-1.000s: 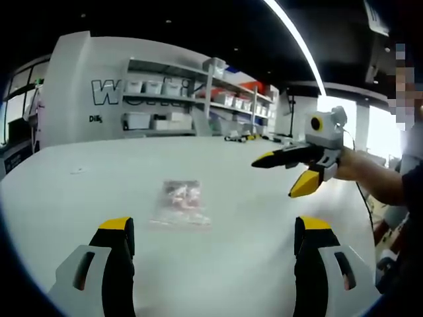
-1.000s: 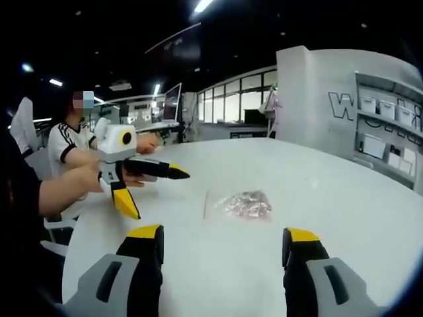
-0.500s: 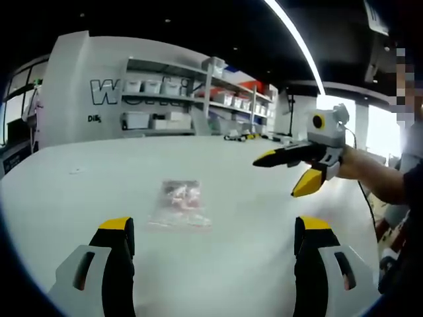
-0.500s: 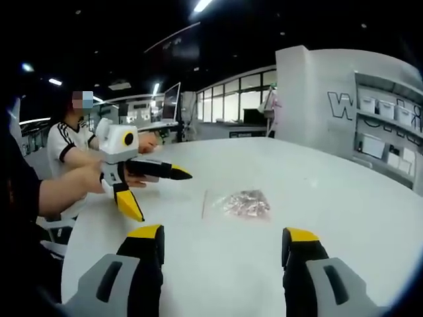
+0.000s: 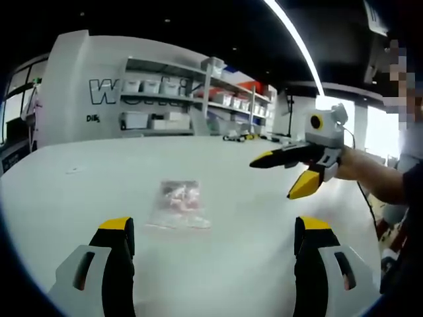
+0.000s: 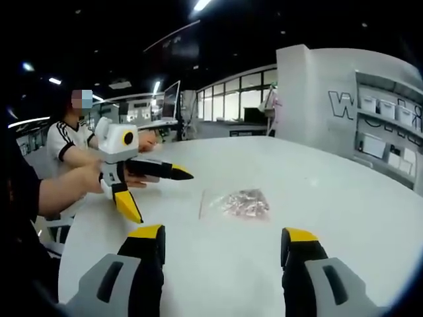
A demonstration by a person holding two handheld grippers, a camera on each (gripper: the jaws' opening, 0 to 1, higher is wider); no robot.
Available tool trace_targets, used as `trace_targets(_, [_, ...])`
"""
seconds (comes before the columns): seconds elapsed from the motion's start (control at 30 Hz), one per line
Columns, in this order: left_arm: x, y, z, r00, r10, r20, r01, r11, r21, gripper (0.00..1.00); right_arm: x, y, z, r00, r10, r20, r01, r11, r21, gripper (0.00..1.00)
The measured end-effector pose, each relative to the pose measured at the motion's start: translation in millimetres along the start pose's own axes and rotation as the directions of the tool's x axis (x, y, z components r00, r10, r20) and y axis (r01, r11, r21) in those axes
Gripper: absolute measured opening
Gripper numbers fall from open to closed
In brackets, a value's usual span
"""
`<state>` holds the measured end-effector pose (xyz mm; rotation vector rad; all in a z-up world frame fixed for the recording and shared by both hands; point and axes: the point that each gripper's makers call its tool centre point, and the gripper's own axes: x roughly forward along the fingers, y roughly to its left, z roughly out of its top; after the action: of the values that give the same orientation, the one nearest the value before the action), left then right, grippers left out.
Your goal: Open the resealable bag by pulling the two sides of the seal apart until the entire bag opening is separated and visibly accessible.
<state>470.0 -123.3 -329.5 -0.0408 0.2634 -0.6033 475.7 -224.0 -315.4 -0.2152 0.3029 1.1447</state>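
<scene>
Evidently the approach step was in hand; the small clear plastic resealable bag (image 5: pixel 177 205) of pinkish pieces lay flat mid-table on the round white table (image 5: pixel 251 218), well in from its edges, seal seemingly closed. Both the left gripper (image 5: pixel 215 247) and right gripper (image 6: pixel 221 254) hovered above, jaws apart, empty; next, each should pinch one seal side.

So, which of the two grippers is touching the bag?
Neither. The bag lies alone on the table; the left gripper and the right gripper both hover open, apart from it.
</scene>
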Motion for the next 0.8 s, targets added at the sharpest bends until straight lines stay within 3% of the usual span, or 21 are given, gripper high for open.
trace_targets(0.8, [0.9,1.5,2.2,1.000,-0.001,0.012,0.001,1.000,0.003,1.00,10.8,-6.7,9.1,1.000,0.004,0.004,-0.004,1.000,-0.012,0.68])
